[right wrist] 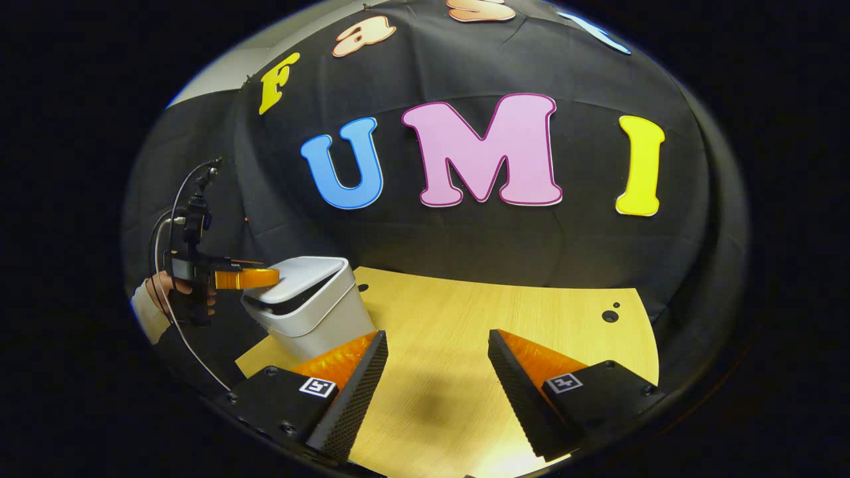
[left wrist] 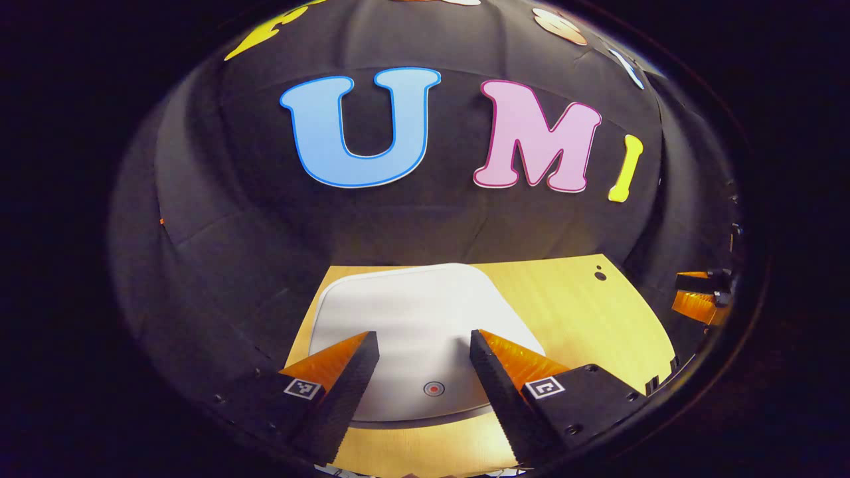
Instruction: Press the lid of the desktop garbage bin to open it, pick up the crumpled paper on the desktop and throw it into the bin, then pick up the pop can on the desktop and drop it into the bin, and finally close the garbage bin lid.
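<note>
The white garbage bin's lid [left wrist: 412,312] lies right under my left gripper [left wrist: 424,334], which is open with its fingers spread above the lid. A small round red-ringed button [left wrist: 433,389] sits near the lid's front edge, between the fingers. In the right gripper view the bin [right wrist: 319,318] stands at the table's left end, with a dark gap under its tilted lid [right wrist: 302,275]. The left gripper [right wrist: 249,277], held by a hand [right wrist: 169,289], rests at the lid's top. My right gripper [right wrist: 435,345] hangs open over bare wood, holding nothing.
The wooden table [right wrist: 505,312] stretches right of the bin, with small holes [right wrist: 609,316] near its far right corner. Black cloth walls close in behind and to the sides. The right gripper [left wrist: 700,292] shows at the far right edge of the left gripper view.
</note>
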Demonstrator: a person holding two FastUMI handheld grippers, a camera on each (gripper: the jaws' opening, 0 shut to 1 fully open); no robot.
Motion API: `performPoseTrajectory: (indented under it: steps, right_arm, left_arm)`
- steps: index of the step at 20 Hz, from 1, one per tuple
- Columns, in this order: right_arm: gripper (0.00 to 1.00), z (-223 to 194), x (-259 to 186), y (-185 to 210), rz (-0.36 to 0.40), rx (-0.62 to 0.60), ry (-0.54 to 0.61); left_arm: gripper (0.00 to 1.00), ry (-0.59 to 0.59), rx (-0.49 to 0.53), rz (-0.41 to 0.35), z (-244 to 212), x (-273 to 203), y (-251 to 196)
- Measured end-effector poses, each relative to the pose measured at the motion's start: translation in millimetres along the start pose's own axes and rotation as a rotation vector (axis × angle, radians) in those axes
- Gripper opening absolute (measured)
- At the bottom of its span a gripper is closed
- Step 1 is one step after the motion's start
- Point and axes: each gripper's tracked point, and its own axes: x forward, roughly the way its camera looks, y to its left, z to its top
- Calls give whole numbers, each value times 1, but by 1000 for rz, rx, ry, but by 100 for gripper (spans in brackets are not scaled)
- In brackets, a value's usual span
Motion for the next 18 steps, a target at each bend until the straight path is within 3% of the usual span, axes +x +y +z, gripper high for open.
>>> performPoseTrajectory:
  steps: [10, 13, 16, 18]
  right_arm:
    - [98, -11, -6, 2, 12, -1, 13]
    - [98, -16, -8, 6, 25, 14, 16]
    - [98, -13, -15, 10, 35, 1, 16]
    - [98, -3, -20, 10, 25, -8, -8]
  left_arm:
    - [97, -63, 26, 1, -18, 7, -1]
    - [96, -142, 48, 9, -12, 8, -2]
    - [94, -157, 52, 36, -10, 4, 0]
    - [99, -224, 12, 76, 10, -2, 3]
